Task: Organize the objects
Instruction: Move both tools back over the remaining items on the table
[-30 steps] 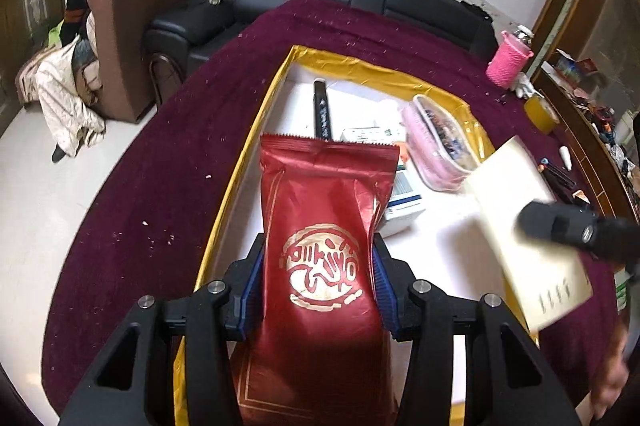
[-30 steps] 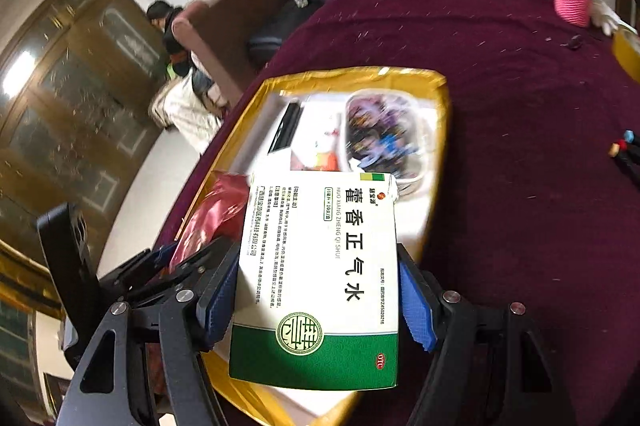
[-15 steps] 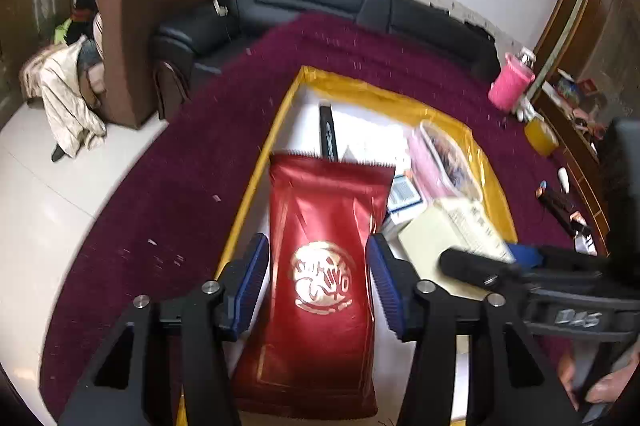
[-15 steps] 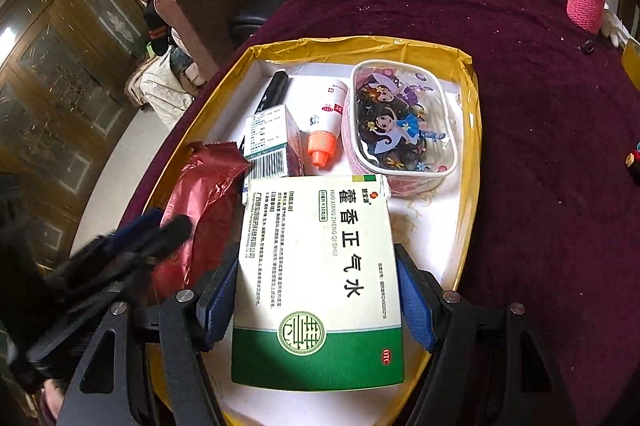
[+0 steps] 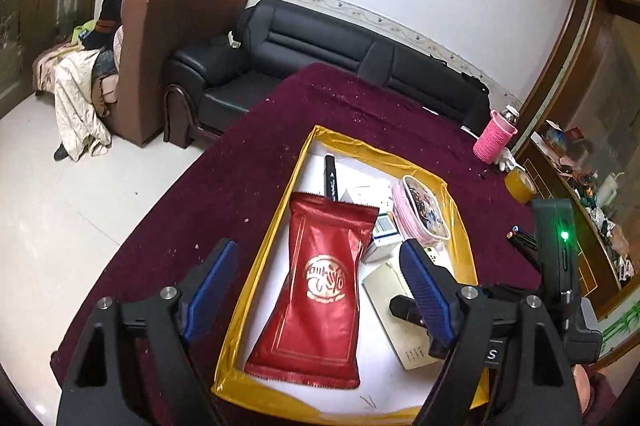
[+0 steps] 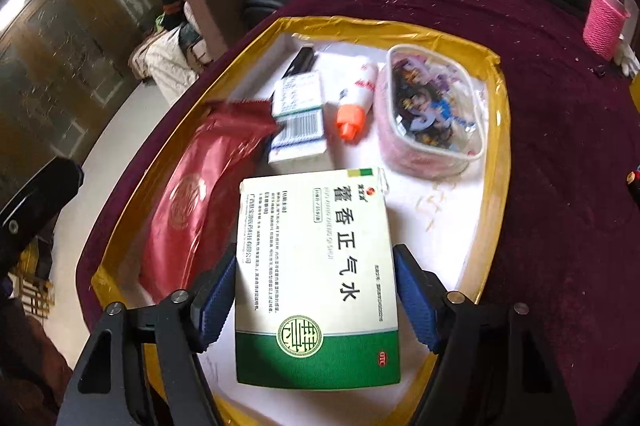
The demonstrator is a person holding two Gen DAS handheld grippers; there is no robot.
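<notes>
1. Since a second ago the left gripper [image 5: 316,258] has let go of the red pouch [image 5: 320,290]; its blue pads, clamped on the pouch sides then, now stand wide apart with the pouch lying flat between and below them.
2. That pouch rests along the left side of the gold-rimmed tray [image 5: 256,266], its top edge overlapping a black marker [image 5: 330,175].
3. The medicine box [image 6: 316,274] lies flat on the tray's white floor, just right of the pouch, between the fingers of the right gripper [image 6: 316,290].
4. Bare white floor shows to the right of the medicine box, up to the gold rim; beyond the rim is the maroon tablecloth [image 6: 560,165].
5. Further in sit a small blue-and-white box [image 6: 298,121], an orange-capped tube [image 6: 356,101] and a pink-edged clear pouch [image 6: 432,113], close together at the tray's far end.
6. The right gripper's blue pads flank the medicine box with a narrow gap showing on each side, so it is slightly spread and not pinching.
7. Seen from the left wrist, the right gripper's finger lies over the pale box top.
8. A pink cup [image 5: 494,141] stands well apart on the cloth.
</notes>
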